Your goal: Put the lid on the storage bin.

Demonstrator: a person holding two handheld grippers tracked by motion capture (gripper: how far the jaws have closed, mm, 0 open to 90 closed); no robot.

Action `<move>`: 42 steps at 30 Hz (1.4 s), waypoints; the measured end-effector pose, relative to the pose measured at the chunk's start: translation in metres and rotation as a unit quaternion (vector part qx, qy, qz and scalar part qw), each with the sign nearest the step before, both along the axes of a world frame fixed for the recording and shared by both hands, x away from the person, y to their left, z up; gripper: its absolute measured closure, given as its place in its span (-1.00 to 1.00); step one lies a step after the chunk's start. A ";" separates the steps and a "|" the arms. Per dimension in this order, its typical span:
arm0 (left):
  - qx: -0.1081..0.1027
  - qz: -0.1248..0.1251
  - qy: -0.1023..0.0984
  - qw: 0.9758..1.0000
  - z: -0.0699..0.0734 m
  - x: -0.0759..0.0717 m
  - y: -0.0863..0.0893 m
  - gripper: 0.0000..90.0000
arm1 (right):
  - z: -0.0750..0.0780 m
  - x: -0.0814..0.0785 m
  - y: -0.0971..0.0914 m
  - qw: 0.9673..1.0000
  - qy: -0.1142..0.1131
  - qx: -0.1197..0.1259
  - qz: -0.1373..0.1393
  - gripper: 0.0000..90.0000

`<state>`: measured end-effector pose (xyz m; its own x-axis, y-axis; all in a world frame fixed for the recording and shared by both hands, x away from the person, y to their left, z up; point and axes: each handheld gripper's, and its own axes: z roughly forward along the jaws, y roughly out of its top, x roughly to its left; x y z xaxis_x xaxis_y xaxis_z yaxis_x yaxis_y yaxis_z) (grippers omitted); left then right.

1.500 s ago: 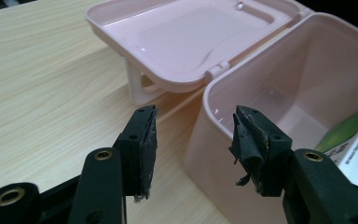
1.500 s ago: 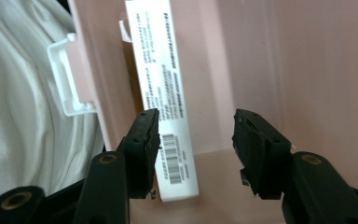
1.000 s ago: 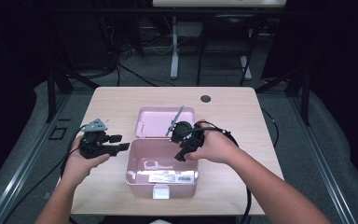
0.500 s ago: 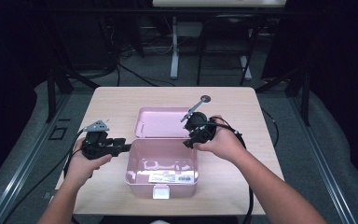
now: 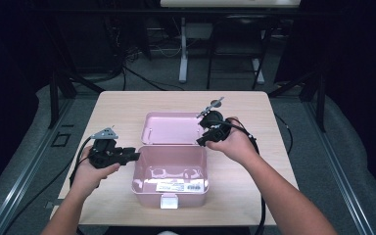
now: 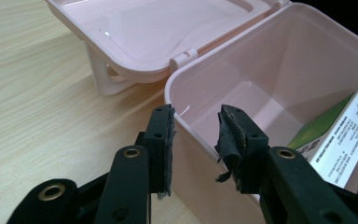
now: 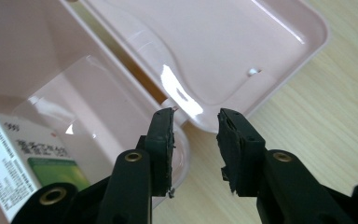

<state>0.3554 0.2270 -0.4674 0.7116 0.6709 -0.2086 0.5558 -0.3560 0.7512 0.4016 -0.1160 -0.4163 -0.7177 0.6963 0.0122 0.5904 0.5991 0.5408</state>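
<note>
While the open pink plastic box (image 5: 170, 169) is sitting mid-frame on the wooden tabletop (image 5: 127, 105), the left claw (image 6: 196, 140) is straddling its rim, jaws apart, and the right claw (image 7: 196, 140) is gaping, empty, above its hinge corner.

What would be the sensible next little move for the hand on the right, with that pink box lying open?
Probably lower the right tongs toward the far edge of the lid to start swinging it shut. The lid lies flat open behind the pink box, the right tongs are open and empty near the hinge, and the left tongs straddle the box's wall, seemingly ready to steady it.
</note>
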 end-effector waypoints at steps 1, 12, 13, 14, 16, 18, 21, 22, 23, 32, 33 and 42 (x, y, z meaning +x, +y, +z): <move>0.000 -0.001 0.000 1.000 0.000 0.000 0.000 0.45 | 0.000 0.002 -0.001 1.000 0.001 0.003 -0.004 0.48; -0.003 0.000 0.004 1.000 -0.003 0.001 -0.001 0.56 | -0.009 0.019 -0.005 0.999 -0.003 0.007 -0.043 0.49; -0.004 0.001 0.001 1.000 -0.004 0.001 -0.002 0.58 | -0.010 0.021 -0.005 0.999 0.000 0.007 -0.048 0.49; 0.001 -0.003 0.001 1.000 -0.003 0.001 -0.001 0.58 | -0.010 0.023 -0.005 0.999 -0.002 0.004 -0.049 0.49; -0.001 -0.002 0.002 1.000 -0.002 0.001 -0.001 0.60 | -0.012 0.026 -0.005 0.998 0.003 0.008 -0.057 0.47; -0.004 -0.002 0.003 1.000 -0.002 0.001 -0.001 0.63 | -0.015 0.029 -0.006 0.998 0.004 0.009 -0.063 0.44; -0.002 -0.001 0.002 1.000 -0.002 0.000 -0.001 0.64 | -0.019 0.035 -0.008 0.997 0.007 0.010 -0.075 0.42; -0.001 -0.001 0.002 1.000 -0.002 0.000 -0.001 0.64 | -0.020 0.037 -0.008 0.997 0.008 0.009 -0.076 0.42; 0.000 -0.002 0.001 1.000 -0.002 0.000 -0.001 0.65 | -0.022 0.039 -0.008 0.996 0.007 0.013 -0.083 0.42; -0.003 -0.002 0.002 1.000 -0.002 0.000 -0.001 0.65 | -0.030 0.054 -0.009 0.993 0.015 0.025 -0.118 0.35; -0.003 -0.002 0.002 1.000 -0.002 0.000 -0.001 0.65 | -0.031 0.055 -0.009 0.992 0.012 0.031 -0.122 0.35; -0.002 -0.002 0.001 1.000 -0.003 0.000 -0.001 0.65 | -0.037 0.066 -0.008 0.988 0.021 0.037 -0.149 0.34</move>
